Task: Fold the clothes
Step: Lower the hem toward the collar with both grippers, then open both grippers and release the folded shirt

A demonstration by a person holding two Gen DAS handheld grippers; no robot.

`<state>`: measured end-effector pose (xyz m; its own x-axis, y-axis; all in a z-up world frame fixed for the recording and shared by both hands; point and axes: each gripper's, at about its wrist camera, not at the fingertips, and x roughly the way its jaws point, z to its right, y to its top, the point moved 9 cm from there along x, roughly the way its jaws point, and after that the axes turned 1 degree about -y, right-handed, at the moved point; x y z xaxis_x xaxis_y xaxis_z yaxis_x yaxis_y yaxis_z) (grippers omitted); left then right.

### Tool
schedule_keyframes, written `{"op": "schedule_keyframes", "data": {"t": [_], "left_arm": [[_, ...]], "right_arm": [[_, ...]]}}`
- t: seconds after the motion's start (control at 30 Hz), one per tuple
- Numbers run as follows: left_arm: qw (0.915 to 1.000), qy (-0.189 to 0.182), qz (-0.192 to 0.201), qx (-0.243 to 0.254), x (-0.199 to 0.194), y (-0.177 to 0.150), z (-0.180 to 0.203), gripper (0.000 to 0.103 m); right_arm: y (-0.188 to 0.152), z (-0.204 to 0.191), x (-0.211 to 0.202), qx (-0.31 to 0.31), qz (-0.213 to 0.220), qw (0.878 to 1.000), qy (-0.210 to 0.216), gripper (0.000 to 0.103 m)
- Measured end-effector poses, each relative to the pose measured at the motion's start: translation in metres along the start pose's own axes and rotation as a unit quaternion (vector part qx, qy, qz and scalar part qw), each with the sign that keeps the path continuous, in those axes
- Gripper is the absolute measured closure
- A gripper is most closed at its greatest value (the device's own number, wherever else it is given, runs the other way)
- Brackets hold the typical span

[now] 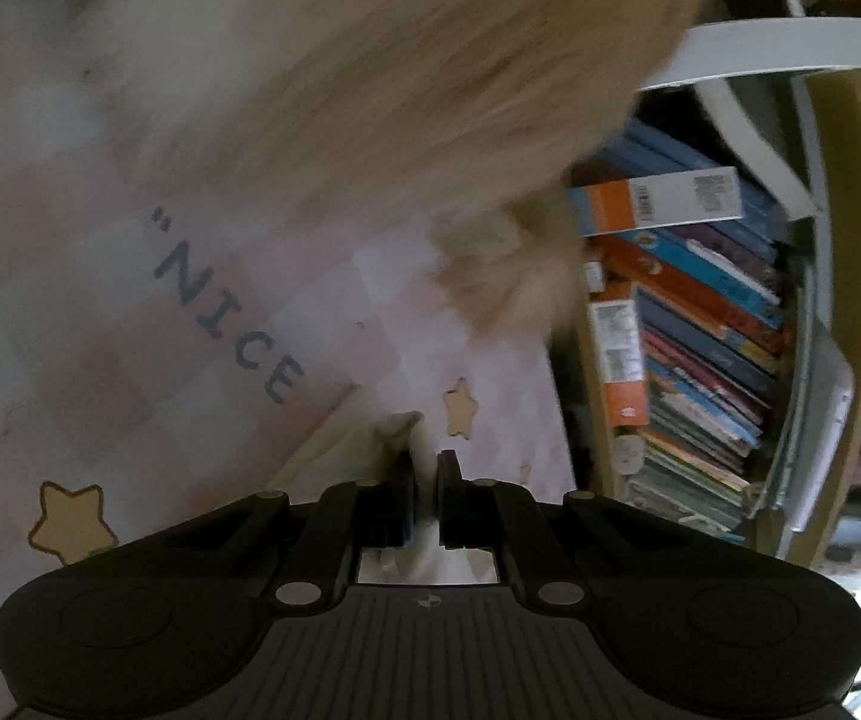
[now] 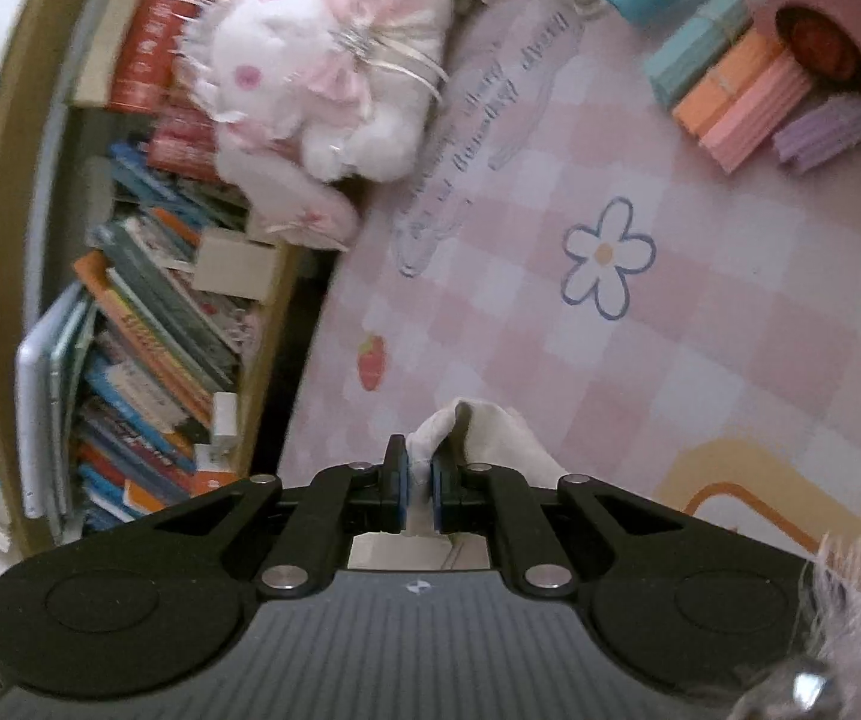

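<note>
A cream-white cloth [image 1: 358, 450] is pinched in my left gripper [image 1: 425, 468], whose jaws are shut on a fold of it above the pink checked mat [image 1: 130, 312]. In the right wrist view my right gripper [image 2: 420, 468] is shut on another fold of the same kind of cream cloth [image 2: 490, 438], which bunches just past the fingertips [image 2: 395, 450] over the mat [image 2: 700, 330]. A blurred beige furry mass [image 1: 400, 90] fills the upper middle of the left wrist view; I cannot tell what it is.
A bookshelf packed with leaning books [image 1: 688, 312] borders the mat, seen also in the right wrist view [image 2: 148, 324]. A white and pink plush toy [image 2: 322, 72] sits by the shelf. Coloured foam blocks [image 2: 730, 96] and a pink toy [image 2: 820, 18] lie at the mat's far side.
</note>
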<state>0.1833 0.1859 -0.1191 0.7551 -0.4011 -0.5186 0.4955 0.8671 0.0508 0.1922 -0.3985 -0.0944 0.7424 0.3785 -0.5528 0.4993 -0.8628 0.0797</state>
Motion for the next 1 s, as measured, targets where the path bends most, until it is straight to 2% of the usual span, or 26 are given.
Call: {"op": "schedule_keyframes", "data": {"t": [0.1,0.13,0.17,0.2,0.23,0.27,0.33,0.4,0.47,0.53,0.57,0.63,0.73,0.8,0.9,0.93,1.0], "left_arm": [[0.9999,0.01,-0.001,-0.007,0.0,0.001,-0.002,0.093],[0.9999,0.009,0.0,-0.006,-0.002,0.001,0.001,0.085],[0.9999,0.011,0.001,-0.002,-0.005,0.001,0.004,0.071],[0.9998,0.012,0.006,0.011,-0.009,0.002,0.011,0.063],[0.9995,0.012,0.012,0.027,-0.013,0.002,0.018,0.05],[0.9988,0.012,0.018,0.043,-0.017,0.003,0.025,0.044],[0.9958,0.019,0.024,0.086,-0.024,-0.002,0.038,0.042],[0.9882,0.037,0.022,0.147,-0.027,-0.019,0.05,0.042],[0.9767,0.054,0.019,0.207,-0.03,-0.036,0.062,0.042],[0.9611,0.072,0.016,0.266,-0.033,-0.052,0.074,0.042],[0.9518,0.08,0.015,0.296,-0.034,-0.06,0.08,0.042],[0.9263,0.107,0.007,0.361,-0.029,-0.088,0.084,0.042],[0.8998,0.124,-0.002,0.418,-0.017,-0.127,0.085,0.042],[0.8814,0.133,-0.008,0.453,-0.008,-0.152,0.085,0.042],[0.8511,0.146,-0.017,0.504,0.004,-0.189,0.085,0.04],[0.8403,0.15,-0.019,0.52,0.008,-0.202,0.085,0.04],[0.8204,0.16,-0.024,0.548,0.015,-0.222,0.085,0.04]], "right_arm": [[0.002,0.006,0.007,0.012,-0.01,1.0,-0.013,0.092],[0.003,0.007,0.009,0.016,-0.012,1.0,-0.016,0.092],[0.003,0.006,0.008,0.015,-0.014,1.0,-0.017,0.088],[0.004,0.003,0.006,0.007,-0.012,1.0,-0.015,0.077],[0.005,-0.001,0.004,-0.001,-0.009,1.0,-0.013,0.072],[0.006,-0.005,0.0,-0.012,-0.003,1.0,-0.012,0.062],[0.007,-0.013,-0.006,-0.033,0.002,0.999,-0.01,0.06],[0.005,-0.02,-0.012,-0.061,0.004,0.998,-0.014,0.057],[0.0,-0.029,-0.019,-0.105,0.009,0.994,-0.026,0.052],[-0.013,-0.041,-0.025,-0.177,0.015,0.983,-0.043,0.046],[-0.021,-0.048,-0.028,-0.225,0.021,0.973,-0.056,0.042],[-0.04,-0.059,-0.032,-0.329,0.035,0.939,-0.088,0.039],[-0.073,-0.069,-0.03,-0.47,0.051,0.871,-0.136,0.035],[-0.1,-0.067,-0.027,-0.536,0.034,0.831,-0.145,0.029],[-0.129,-0.06,-0.019,-0.585,0.019,0.797,-0.149,0.027],[-0.137,-0.057,-0.015,-0.594,0.012,0.79,-0.15,0.027],[-0.147,-0.052,-0.01,-0.601,0.006,0.784,-0.153,0.027]]}}
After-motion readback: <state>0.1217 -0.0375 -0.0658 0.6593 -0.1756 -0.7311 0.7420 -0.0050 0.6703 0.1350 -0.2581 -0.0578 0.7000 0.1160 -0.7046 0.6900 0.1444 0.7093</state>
